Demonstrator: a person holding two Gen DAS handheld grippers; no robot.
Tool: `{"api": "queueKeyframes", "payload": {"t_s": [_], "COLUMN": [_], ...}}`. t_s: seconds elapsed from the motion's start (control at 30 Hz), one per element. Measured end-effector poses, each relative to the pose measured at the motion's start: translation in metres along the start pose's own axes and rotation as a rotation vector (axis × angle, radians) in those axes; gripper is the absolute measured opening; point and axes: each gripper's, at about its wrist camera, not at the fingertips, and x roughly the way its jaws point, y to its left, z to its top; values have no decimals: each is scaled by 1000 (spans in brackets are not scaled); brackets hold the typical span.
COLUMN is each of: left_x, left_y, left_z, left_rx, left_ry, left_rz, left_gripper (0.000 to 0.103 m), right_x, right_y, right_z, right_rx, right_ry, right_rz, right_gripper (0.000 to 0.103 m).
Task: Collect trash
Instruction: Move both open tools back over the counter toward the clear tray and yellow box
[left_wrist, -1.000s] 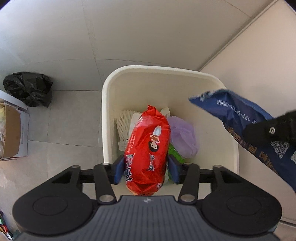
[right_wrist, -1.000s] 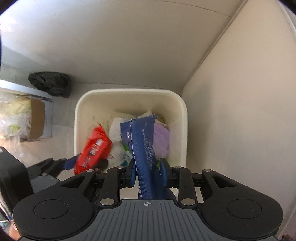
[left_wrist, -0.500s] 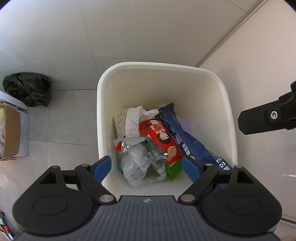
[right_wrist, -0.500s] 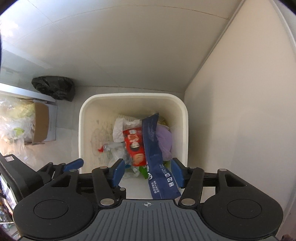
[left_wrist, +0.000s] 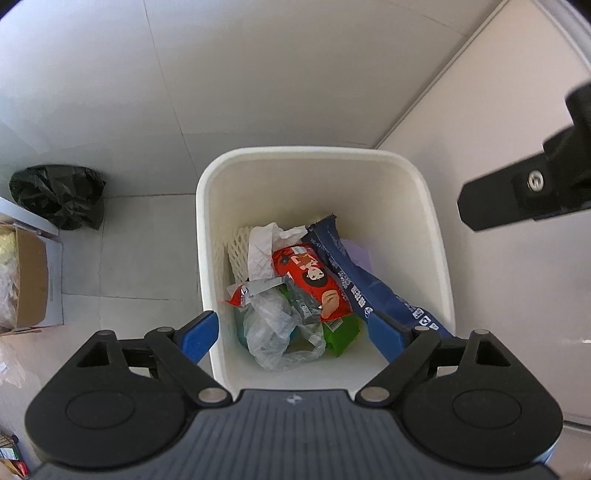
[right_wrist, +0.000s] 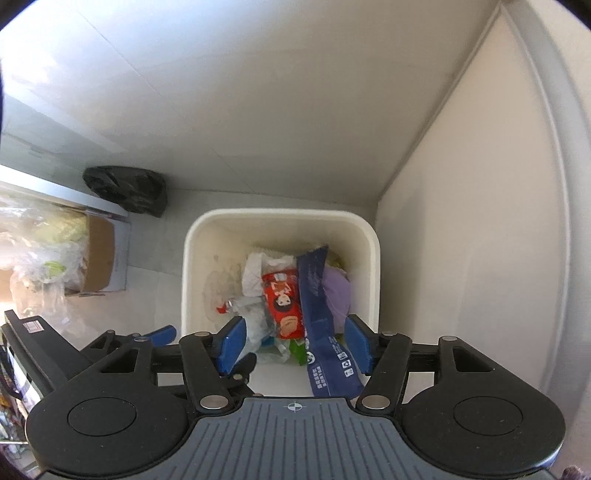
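Crinkly, light film wrappers, red (left_wrist: 310, 277) and blue (left_wrist: 365, 284), are best pinched at an end; left (left_wrist: 291, 332) and right (right_wrist: 293, 341) fingers, just opened, stand spread and empty above the bin (left_wrist: 321, 155).

Pale tiled floor (left_wrist: 129, 258) meets a cream wall (left_wrist: 498, 277) (brightly lit).

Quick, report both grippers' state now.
Left gripper: open, empty; jaws just opened.
Right gripper: open, empty; jaws just opened.
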Motion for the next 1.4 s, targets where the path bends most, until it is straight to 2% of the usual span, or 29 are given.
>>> {"api": "queueKeyframes", "payload": {"t_s": [0.13, 0.33, 0.57, 0.73, 1.07, 1.4], "left_x": [-16, -45, -78, -99, -148, -191], "left_y": [0, 0, -1, -10, -45, -93], "left_z": [-1, -2, -2, 1, 8, 27], "left_rx": [4, 29, 59, 100, 190, 286], "left_ry": [-19, -61, -104, -126, -218, -348], "left_rz": [-2, 8, 20, 29, -5, -46], "left_gripper": [89, 94, 99, 100, 102, 102], "right_x": [-20, -53, -105, -141, -190, -224], "right_y": [0, 2, 2, -8, -50, -100], "right_z": [-3, -9, -20, -28, -51, -85], "right_rx": [7, 8, -24, -29, 17, 95], "right_ry": [-44, -119, -266, -366, -500, -634], "right_rz": [23, 67, 90, 55, 2, -111], "right_gripper": [67, 70, 78, 82, 88, 94]}}
